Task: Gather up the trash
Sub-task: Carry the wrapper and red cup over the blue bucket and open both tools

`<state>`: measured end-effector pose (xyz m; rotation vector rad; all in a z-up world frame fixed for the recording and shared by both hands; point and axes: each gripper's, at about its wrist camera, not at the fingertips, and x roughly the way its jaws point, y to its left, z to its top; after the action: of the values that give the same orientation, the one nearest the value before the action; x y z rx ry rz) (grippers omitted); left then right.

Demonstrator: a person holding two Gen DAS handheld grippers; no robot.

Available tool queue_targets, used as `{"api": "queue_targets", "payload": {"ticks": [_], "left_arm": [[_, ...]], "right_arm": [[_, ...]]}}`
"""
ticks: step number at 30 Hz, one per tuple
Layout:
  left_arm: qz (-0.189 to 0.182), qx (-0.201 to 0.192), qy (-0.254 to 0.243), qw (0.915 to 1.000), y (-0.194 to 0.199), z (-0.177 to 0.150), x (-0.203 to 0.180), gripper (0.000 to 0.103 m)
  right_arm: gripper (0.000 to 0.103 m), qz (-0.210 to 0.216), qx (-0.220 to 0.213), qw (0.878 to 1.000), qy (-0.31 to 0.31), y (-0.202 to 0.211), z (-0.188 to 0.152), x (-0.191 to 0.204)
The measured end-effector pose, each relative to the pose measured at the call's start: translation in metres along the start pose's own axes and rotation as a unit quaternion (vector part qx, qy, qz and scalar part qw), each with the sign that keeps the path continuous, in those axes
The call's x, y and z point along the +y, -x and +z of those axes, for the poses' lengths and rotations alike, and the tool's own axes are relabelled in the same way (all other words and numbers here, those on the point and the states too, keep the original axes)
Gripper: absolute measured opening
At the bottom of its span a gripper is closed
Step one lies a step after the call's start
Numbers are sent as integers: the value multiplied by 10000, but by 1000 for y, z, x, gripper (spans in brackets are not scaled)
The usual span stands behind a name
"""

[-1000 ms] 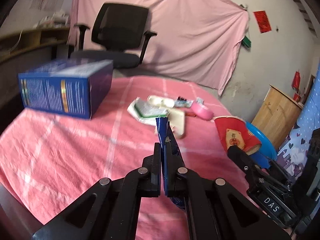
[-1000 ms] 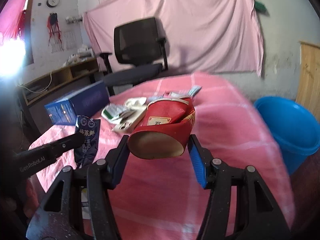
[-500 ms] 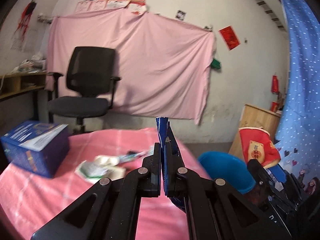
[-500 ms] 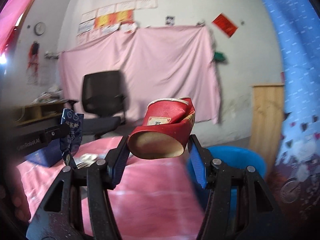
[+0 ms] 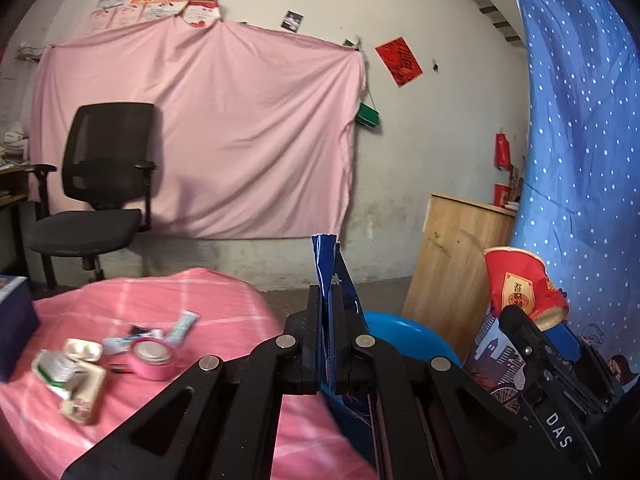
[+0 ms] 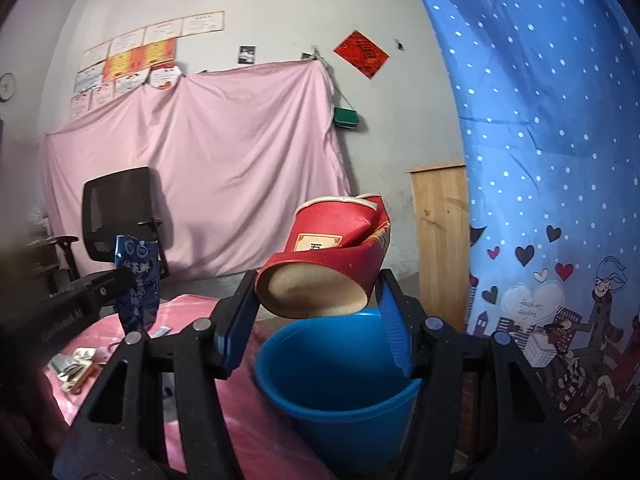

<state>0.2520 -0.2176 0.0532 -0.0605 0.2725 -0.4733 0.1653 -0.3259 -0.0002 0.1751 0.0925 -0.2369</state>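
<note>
My left gripper (image 5: 329, 300) is shut on a flat dark blue snack wrapper (image 5: 325, 256) that sticks up between its fingers; the same blue wrapper (image 6: 135, 280) shows at the left of the right wrist view. My right gripper (image 6: 316, 292) is shut on a crushed red paper cup (image 6: 332, 256), held on its side, directly above the blue plastic bucket (image 6: 340, 380). In the left wrist view the red cup (image 5: 518, 286) hangs at the right, and the bucket's rim (image 5: 404, 334) shows just beyond my left fingers.
More litter lies on the pink tablecloth (image 5: 140, 292): a roll of pink tape (image 5: 154, 360), crumpled packets (image 5: 72, 372) and small sachets (image 5: 182, 324). A dark blue box (image 5: 14, 320) stands at the left edge. A black office chair (image 5: 96, 200), a wooden cabinet (image 5: 456, 256) and a blue dotted curtain (image 6: 540, 160) surround the spot.
Both grippers have swung right and upward off the table toward the blue bucket, each keeping its load. The red cup now hangs over the bucket; the table litter has slid to the lower left.
</note>
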Motion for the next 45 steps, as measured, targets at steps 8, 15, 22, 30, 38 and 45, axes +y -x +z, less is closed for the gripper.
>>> {"api": "queue_targets", "payload": {"ticks": [8, 15, 22, 30, 38, 45], "left_arm": [[-141, 469, -14, 9988, -56, -6, -21, 1], [4, 728, 64, 9973, -91, -16, -23, 1], [89, 1125, 9, 9936, -123, -30, -28, 1], [17, 1613, 244, 9866, -146, -39, -21, 2], [59, 1907, 393, 9808, -151, -47, -14, 15], [66, 1877, 511, 9809, -146, -45, -8, 29]], "right_arm": [[70, 63, 493, 9986, -178, -46, -3, -32], [70, -81, 961, 9947, -351, -67, -21, -46], [70, -141, 1393, 9886, -556, -86, -36, -62], [71, -88, 1770, 9809, -796, -108, -48, -69], [71, -145, 1824, 9793, -868, -107, -49, -72], [72, -264, 1714, 9807, -908, -102, -46, -77]]}}
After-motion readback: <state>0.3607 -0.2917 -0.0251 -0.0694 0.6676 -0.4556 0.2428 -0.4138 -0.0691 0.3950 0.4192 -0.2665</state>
